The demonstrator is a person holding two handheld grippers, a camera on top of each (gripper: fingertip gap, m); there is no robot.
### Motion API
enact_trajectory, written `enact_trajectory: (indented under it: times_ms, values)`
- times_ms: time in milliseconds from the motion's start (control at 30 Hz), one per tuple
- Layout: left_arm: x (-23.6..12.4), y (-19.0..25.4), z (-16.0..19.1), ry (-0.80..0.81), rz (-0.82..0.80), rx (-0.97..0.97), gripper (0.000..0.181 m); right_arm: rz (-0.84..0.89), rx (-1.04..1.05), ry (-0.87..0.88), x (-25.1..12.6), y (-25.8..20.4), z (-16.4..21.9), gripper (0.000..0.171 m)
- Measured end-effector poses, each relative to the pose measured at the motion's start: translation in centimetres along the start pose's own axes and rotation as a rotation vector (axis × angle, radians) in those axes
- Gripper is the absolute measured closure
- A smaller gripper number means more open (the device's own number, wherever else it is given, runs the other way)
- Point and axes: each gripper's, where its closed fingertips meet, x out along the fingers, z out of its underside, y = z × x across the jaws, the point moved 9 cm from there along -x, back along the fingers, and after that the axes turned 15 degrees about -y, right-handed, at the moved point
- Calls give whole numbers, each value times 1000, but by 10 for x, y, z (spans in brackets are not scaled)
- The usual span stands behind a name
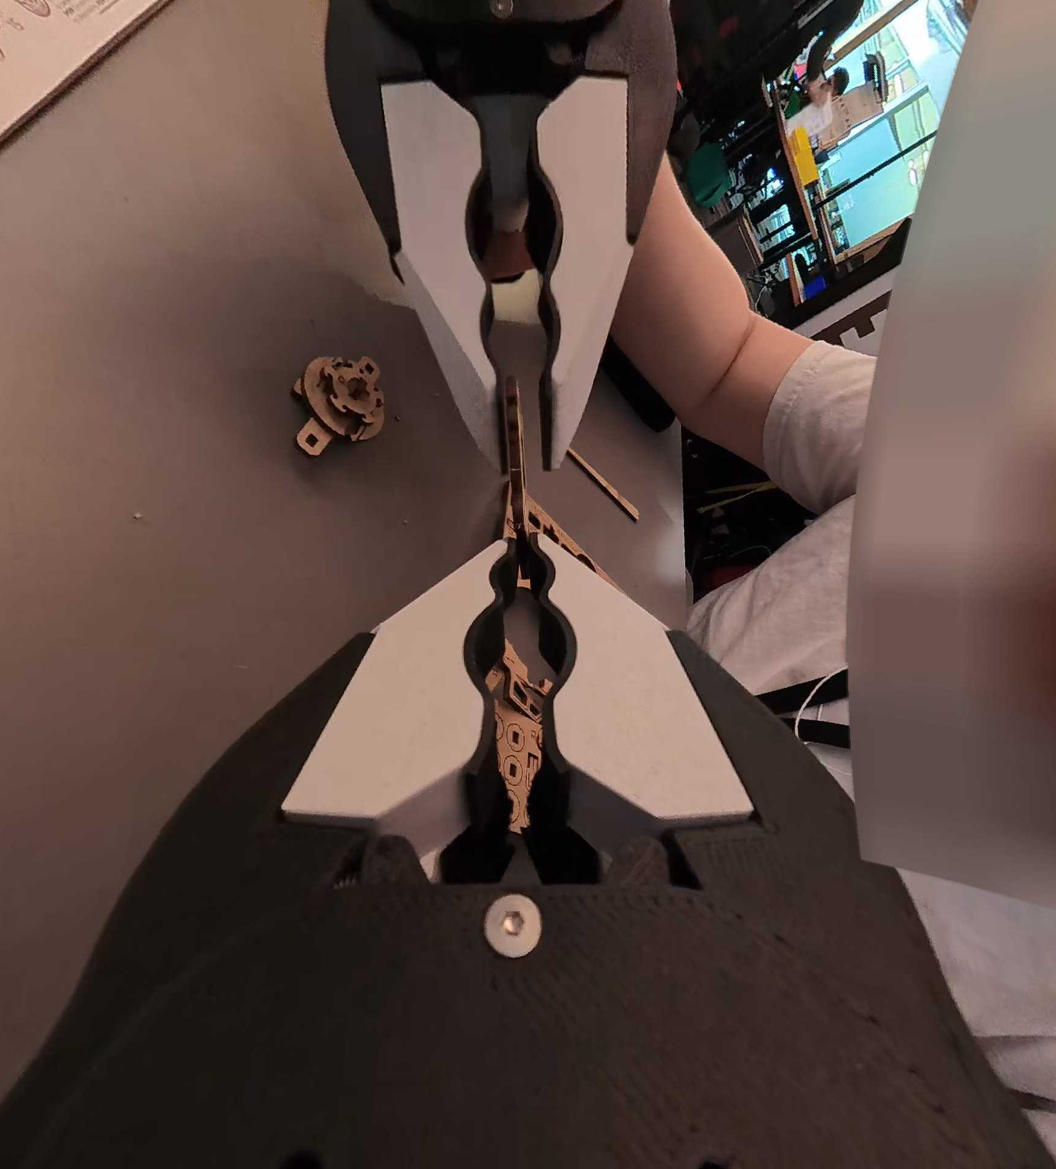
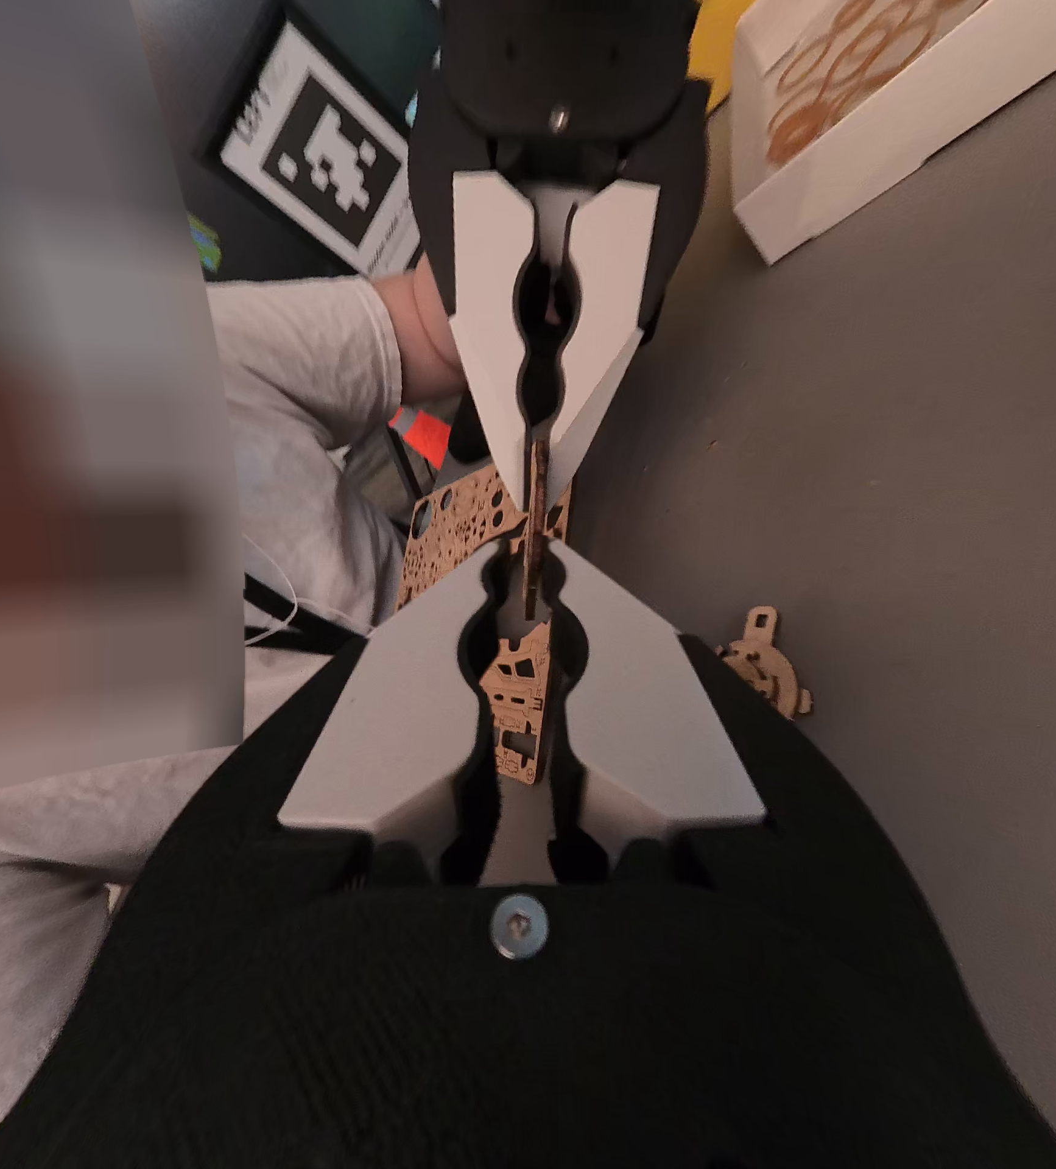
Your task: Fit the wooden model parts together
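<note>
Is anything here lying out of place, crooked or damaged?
Little stands out. A thin wooden strip lies loose and slanted near the table edge. A small round wooden assembly sits apart on the table. Both grippers pinch a thin wooden piece edge-on; no damage is visible.

Grey tabletop (image 1: 133, 569); shelving (image 1: 791, 190), bright windows (image 1: 873, 145) beyond.

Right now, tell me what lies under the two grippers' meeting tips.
Under the left gripper and right gripper lies a flat laser-cut wooden sheet on the grey table. Between their tips is a thin wooden piece, seen edge-on. The fingers cover most of the sheet.
</note>
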Motion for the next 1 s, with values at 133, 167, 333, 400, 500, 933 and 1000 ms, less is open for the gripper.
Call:
enact_trajectory:
  times_ms: [133,167,333,400,500,933,1000]
  values:
    - [1,2,0,-15,2,15,181,9,-3,-37,5,-2,1,170]
    - [1,2,0,-17,-1,21,181,9,2,-39,5,-1,1,170]
    - [1,1,0,-10,5,25,178,7,40,-56,4,3,5,170]
    - [-1,0,-1,-3,18,16,173,6,51,-72,3,4,8,170]
    - [-2,-2,-1,10,37,19,172,5,64,-93,3,6,12,171]
    - [11,-9,0,-46,-79,104,172,-15,41,-159,-23,4,34,171]
    - [11,-12,1,-51,-105,106,171,-13,49,-161,-25,6,37,170]
